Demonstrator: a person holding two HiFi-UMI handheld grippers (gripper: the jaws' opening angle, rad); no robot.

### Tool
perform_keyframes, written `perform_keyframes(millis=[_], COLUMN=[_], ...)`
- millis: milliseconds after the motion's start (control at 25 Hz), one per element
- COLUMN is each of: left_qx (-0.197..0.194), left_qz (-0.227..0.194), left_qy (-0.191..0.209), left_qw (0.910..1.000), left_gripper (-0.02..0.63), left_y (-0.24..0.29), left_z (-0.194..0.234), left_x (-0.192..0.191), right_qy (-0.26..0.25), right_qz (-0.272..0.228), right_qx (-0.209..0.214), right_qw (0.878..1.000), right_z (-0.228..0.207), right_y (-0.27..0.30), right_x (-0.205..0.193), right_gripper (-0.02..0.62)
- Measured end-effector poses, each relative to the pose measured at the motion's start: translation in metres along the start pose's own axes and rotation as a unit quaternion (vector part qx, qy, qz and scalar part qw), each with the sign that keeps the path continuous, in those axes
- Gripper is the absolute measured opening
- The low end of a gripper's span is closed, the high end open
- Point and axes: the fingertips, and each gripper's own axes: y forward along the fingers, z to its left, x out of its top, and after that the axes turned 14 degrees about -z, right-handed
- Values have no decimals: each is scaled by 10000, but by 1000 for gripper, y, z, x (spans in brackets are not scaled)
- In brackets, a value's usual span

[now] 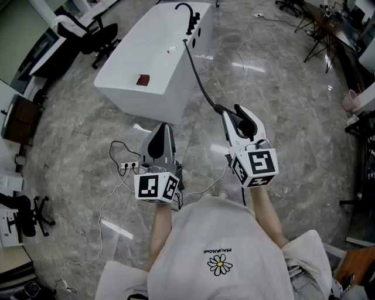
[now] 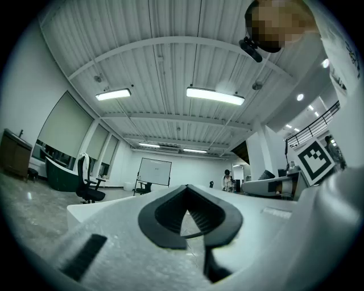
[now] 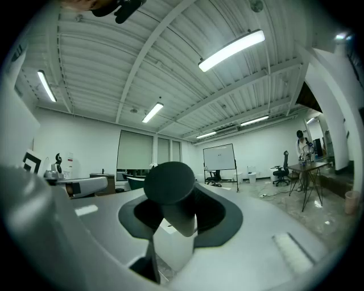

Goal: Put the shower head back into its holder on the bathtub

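Note:
The white bathtub (image 1: pixel 149 53) stands ahead on the marble floor, with a black faucet (image 1: pixel 185 9) and black fittings (image 1: pixel 194 28) at its far end. A black hose (image 1: pixel 199 79) runs from the tub's edge to the black shower head (image 1: pixel 221 109). My right gripper (image 1: pixel 234 112) is shut on that shower head, held level in the air, short of the tub's near right corner. In the right gripper view the round black shower head (image 3: pixel 169 185) fills the gap between the jaws, above the white tub (image 3: pixel 170 247). My left gripper (image 1: pixel 162 132) is shut and empty, as its own view shows (image 2: pixel 187 211).
A small reddish-brown object (image 1: pixel 142 79) lies on the tub's near rim. A power strip with cables (image 1: pixel 130 167) is on the floor by my left gripper. Office chairs (image 1: pixel 96 36) stand at the left, and a tripod and desks (image 1: pixel 321 38) at the right.

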Motion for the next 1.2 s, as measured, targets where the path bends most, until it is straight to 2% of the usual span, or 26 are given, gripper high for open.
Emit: perform_keyframes(millis=[360, 520, 680, 840, 960, 1200], left_qx=[25, 36, 339, 745, 860, 530], left_qz=[127, 156, 332, 298, 479, 786], left_qy=[17, -167, 189, 50, -23, 10], left_qw=[9999, 9997, 9987, 9968, 9951, 9955], left_gripper=[0, 0, 0, 0, 0, 0], left_y=[3, 9, 6, 2, 5, 59], left_z=[-6, -4, 16, 33, 38, 47], left_x=[-2, -18, -32, -36, -58, -117], right_qy=[168, 330, 394, 487, 511, 486], right_qz=[-121, -126, -23, 96, 202, 329], right_qx=[-76, -136, -256, -376, -372, -278], right_qw=[9998, 9993, 9989, 9981, 9978, 9979], right_z=[-9, -21, -39, -57, -70, -100], right_y=[-7, -19, -38, -42, -34, 33], right_x=[1, -11, -27, -38, -48, -80], right_gripper=[130, 130, 130, 129, 129, 127])
